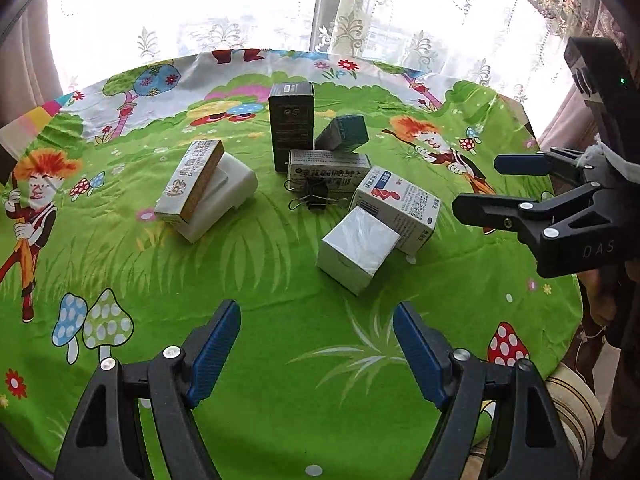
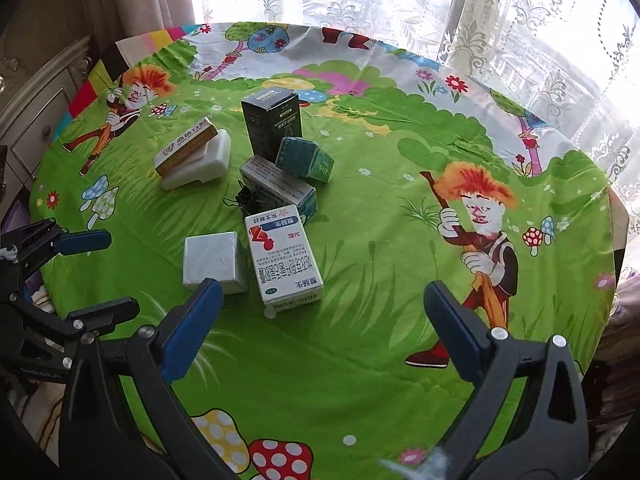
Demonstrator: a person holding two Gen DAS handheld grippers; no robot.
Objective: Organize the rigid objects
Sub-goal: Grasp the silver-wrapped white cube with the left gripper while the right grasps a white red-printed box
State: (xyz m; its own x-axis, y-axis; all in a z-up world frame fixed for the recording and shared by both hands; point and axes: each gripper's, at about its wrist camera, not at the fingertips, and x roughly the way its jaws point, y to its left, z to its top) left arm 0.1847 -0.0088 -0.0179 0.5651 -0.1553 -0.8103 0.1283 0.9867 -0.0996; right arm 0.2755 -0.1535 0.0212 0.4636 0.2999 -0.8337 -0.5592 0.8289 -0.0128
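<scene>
Several small boxes lie scattered mid-table. A plain white box [image 1: 358, 248] [image 2: 214, 262] sits nearest, beside a white medicine box with red and blue print [image 1: 398, 204] [image 2: 284, 256]. Behind them lie a grey printed box [image 1: 328, 170] [image 2: 280, 188], black binder clips [image 1: 314, 196] [image 2: 248, 200], a teal box [image 1: 344, 132] [image 2: 306, 158] and an upright black box [image 1: 291, 124] [image 2: 272, 122]. A gold-edged box [image 1: 192, 182] [image 2: 186, 146] leans on a white block [image 1: 224, 200] [image 2: 204, 164]. My left gripper [image 1: 316, 348] [image 2: 96, 272] is open and empty. My right gripper [image 2: 320, 328] [image 1: 476, 186] is open and empty.
The round table wears a green cartoon cloth [image 1: 280, 340] [image 2: 380, 240] with mushrooms and figures. Lace curtains and a bright window [image 1: 240, 8] stand behind it. A carved cabinet [image 2: 36, 112] is at the left in the right wrist view.
</scene>
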